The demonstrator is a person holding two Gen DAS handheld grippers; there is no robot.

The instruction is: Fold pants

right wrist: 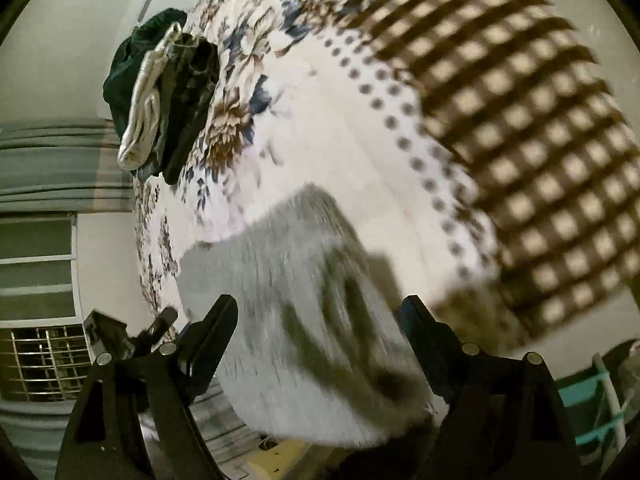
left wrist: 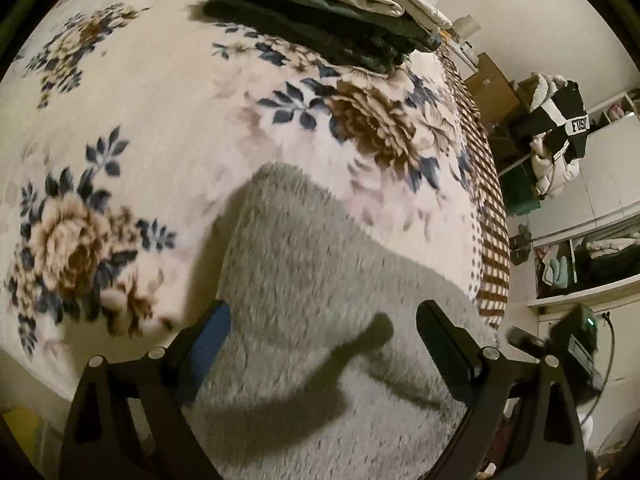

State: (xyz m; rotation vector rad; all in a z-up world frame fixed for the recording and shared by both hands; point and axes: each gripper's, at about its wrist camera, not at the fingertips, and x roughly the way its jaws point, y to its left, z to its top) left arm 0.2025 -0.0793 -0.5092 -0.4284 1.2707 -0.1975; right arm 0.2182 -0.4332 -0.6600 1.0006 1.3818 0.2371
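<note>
Fuzzy grey pants lie folded on the floral blanket near the bed's front edge. My left gripper hovers over them, jaws wide open and empty. In the right wrist view the same grey pants lie under my right gripper, also wide open and empty. The right gripper also shows in the left wrist view at the far right, beside the pants. The left gripper shows in the right wrist view at the lower left.
A stack of folded clothes, dark green with a white piece on top, sits at the far side of the bed, also in the right wrist view. A brown checkered cover hangs on the bed's side. Shelves and hanging clothes stand to the right.
</note>
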